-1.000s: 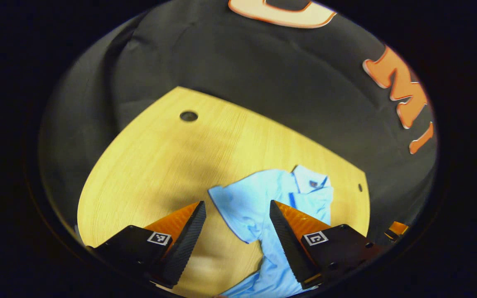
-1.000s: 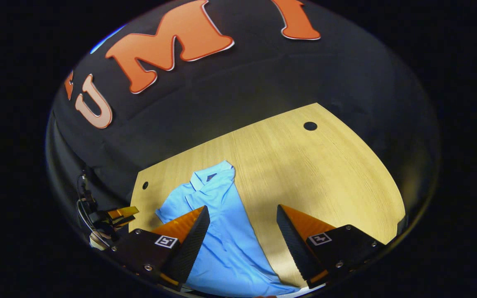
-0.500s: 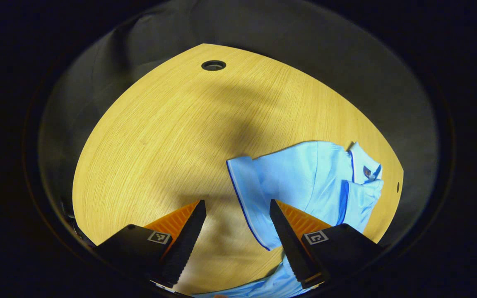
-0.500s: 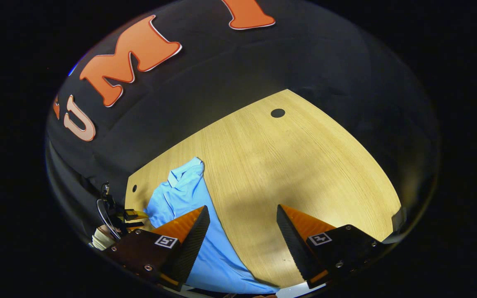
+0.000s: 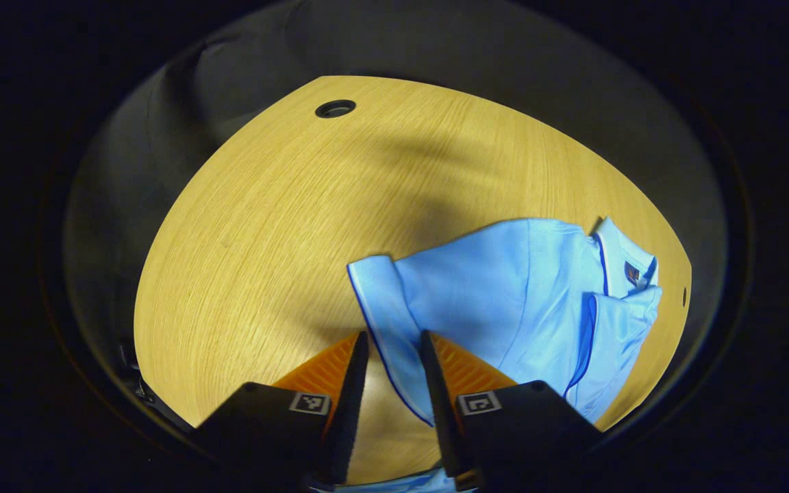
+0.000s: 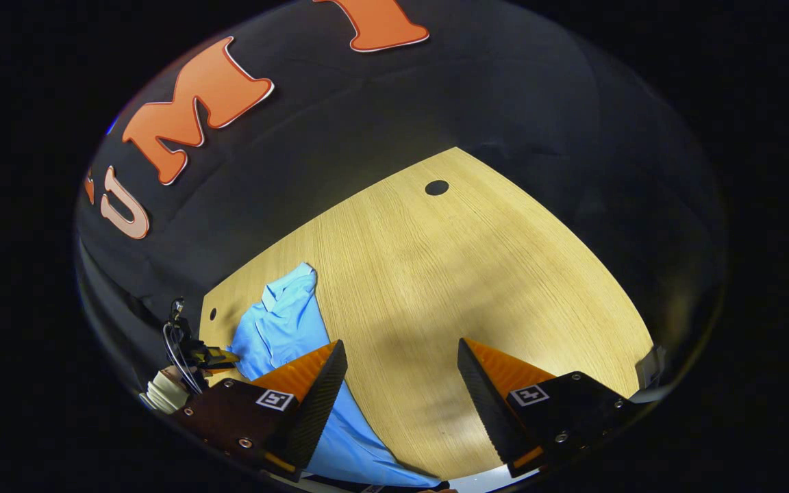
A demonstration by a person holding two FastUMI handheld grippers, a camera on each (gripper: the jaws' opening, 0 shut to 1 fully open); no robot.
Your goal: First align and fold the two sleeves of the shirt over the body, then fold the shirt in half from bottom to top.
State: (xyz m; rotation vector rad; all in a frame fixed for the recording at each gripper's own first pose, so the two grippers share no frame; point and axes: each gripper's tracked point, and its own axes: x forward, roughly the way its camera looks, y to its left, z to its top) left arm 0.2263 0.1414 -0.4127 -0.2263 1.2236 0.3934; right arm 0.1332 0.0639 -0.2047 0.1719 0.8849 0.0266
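Left gripper (image 5: 391, 342): in the left gripper view its fingers (image 5: 352, 383) are drawn close together, a narrow gap left between them, with the cuff edge of the shirt's sleeve (image 5: 386, 322) lying in that gap; whether both fingers press on the cloth I cannot tell.
Shirt (image 5: 524, 301): light blue with darker piping, spread on the bench (image 5: 264, 226) to the right of the left gripper's fingers, collar (image 5: 624, 263) at the far right near the bench's edge, the other sleeve already folded over the body.
Bench: pale wood grain, a round cable hole (image 5: 335, 108) near its far left corner.
Right gripper (image 6: 401, 352): in the right gripper view its fingers (image 6: 316, 397) stand wide apart over bare bench, holding nothing; the shirt (image 6: 285, 329) lies to their left, running under the left finger.
Far left of the right gripper view: the left gripper (image 6: 213, 356) with a hand (image 6: 165, 390) holding it, low at the bench's near corner.
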